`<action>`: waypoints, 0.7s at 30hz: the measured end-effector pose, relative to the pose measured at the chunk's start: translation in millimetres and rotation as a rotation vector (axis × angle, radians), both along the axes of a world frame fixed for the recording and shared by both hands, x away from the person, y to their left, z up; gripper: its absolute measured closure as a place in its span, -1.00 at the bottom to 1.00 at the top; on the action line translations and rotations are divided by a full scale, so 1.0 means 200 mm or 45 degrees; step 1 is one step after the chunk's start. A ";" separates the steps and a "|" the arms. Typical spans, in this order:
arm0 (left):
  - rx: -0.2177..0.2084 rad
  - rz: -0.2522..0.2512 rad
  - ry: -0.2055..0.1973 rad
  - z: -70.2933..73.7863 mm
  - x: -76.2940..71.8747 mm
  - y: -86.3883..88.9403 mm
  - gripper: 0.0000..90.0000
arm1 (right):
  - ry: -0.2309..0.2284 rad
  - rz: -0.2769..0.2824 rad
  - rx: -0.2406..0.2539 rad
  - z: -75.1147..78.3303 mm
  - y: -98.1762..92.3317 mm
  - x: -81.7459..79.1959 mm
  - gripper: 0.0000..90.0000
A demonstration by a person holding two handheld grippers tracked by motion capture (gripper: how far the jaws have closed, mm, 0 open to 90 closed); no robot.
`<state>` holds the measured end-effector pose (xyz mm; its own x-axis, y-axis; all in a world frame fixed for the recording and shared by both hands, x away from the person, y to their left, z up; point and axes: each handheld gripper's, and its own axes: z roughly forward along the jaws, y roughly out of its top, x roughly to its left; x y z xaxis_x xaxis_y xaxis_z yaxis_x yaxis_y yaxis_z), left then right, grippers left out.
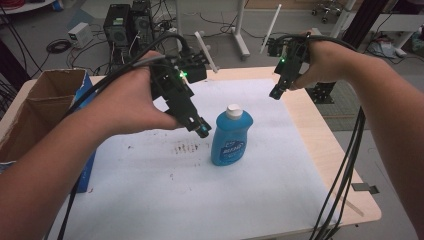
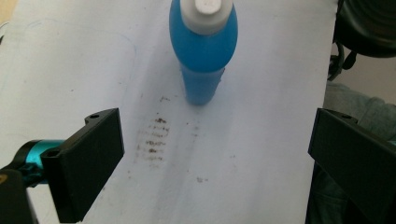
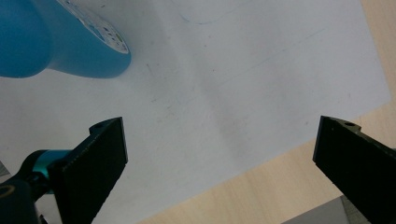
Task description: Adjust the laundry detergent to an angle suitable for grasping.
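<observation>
Blue bottle stands upright with its white cap on, mid white sheet. Left gripper hovers just left of it, not touching; left gripper view shows jaws wide apart, bottle ahead between them, plus a brown smudge on the sheet. Right gripper is held up, well apart to the bottle's far right. Right gripper view: jaws wide, nothing gripped, bottle base at upper left, bare wood table edge. High view adds the cardboard box at left.
</observation>
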<state>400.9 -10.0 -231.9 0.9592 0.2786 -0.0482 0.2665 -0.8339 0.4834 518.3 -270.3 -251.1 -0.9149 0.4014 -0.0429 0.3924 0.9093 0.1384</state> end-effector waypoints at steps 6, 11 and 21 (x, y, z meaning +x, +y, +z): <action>-0.025 0.002 0.016 -0.05 0.03 -0.08 -0.93 | 0.000 0.008 0.002 -0.01 0.00 0.01 -0.95; -0.022 0.014 0.020 -0.10 0.06 -0.14 -0.93 | 0.007 0.009 -0.004 -0.02 0.00 0.02 -0.95; -0.037 0.021 0.047 -0.17 0.11 -0.24 -0.93 | 0.015 -0.010 -0.006 -0.04 -0.03 0.02 -0.95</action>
